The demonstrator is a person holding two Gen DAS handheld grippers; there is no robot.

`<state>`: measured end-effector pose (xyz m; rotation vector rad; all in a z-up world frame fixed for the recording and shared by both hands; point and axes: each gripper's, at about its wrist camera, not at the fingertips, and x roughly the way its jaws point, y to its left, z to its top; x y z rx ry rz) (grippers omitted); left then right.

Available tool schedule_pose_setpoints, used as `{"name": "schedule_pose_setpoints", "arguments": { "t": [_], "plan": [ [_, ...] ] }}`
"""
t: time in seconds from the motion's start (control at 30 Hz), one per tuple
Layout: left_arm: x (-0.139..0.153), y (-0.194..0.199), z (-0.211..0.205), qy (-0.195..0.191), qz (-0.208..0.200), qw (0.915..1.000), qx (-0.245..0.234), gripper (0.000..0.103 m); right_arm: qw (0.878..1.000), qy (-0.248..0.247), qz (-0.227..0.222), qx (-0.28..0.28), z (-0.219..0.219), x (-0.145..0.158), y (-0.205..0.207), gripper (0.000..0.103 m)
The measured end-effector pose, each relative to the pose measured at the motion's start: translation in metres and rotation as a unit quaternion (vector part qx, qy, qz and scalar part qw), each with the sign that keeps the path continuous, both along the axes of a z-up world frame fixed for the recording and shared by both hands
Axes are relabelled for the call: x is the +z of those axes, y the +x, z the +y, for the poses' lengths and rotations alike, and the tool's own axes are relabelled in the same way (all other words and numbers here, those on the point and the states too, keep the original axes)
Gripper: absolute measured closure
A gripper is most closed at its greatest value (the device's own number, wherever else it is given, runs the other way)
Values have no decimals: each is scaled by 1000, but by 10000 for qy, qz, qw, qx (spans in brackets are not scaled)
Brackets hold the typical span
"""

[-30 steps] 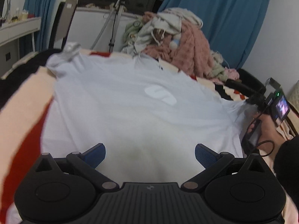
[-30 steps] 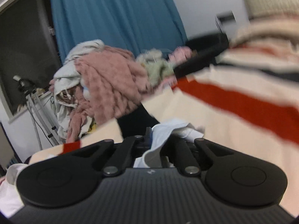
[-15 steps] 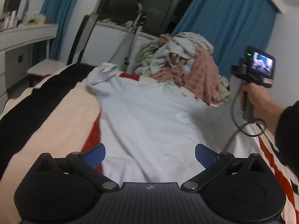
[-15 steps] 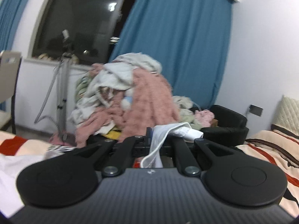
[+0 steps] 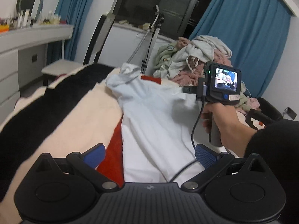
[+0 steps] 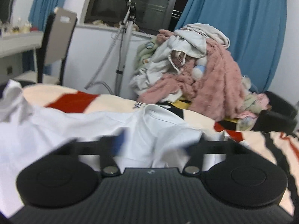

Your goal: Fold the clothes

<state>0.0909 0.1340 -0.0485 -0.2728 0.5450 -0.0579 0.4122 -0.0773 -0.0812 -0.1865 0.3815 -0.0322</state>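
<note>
Mid-fold, seemingly: white shirt (image 5: pixel 155 123) doubled lengthwise on the bed (image 5: pixel 78 115); left gripper (image 5: pixel 149 154) spread wide, right gripper (image 6: pixel 151 145) blurred, apparently parted; next, pinch the hem at 6 o'clock.

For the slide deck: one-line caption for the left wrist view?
Open left tongs hover over a white shirt on a striped blanket; a hand holds the right tongs' handle.
</note>
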Motion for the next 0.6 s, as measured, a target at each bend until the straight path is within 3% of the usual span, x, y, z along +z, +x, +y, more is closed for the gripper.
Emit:
{"name": "schedule_pose_setpoints", "arguments": {
  "t": [0.2, 0.37, 0.6],
  "plan": [
    [6, -9, -8, 96, -198, 9995, -220, 0, 9973, 695, -210, -98, -27, 32, -39, 17],
    [16, -21, -8, 38, -411, 9988, -269, 0, 9974, 545, -464, 1, -50, 50, -91, 17],
    [28, -40, -23, 347, -596, 9969, -376, 0, 9915, 948, -835, 301, -87, 76, -209, 17]
  ]
}}
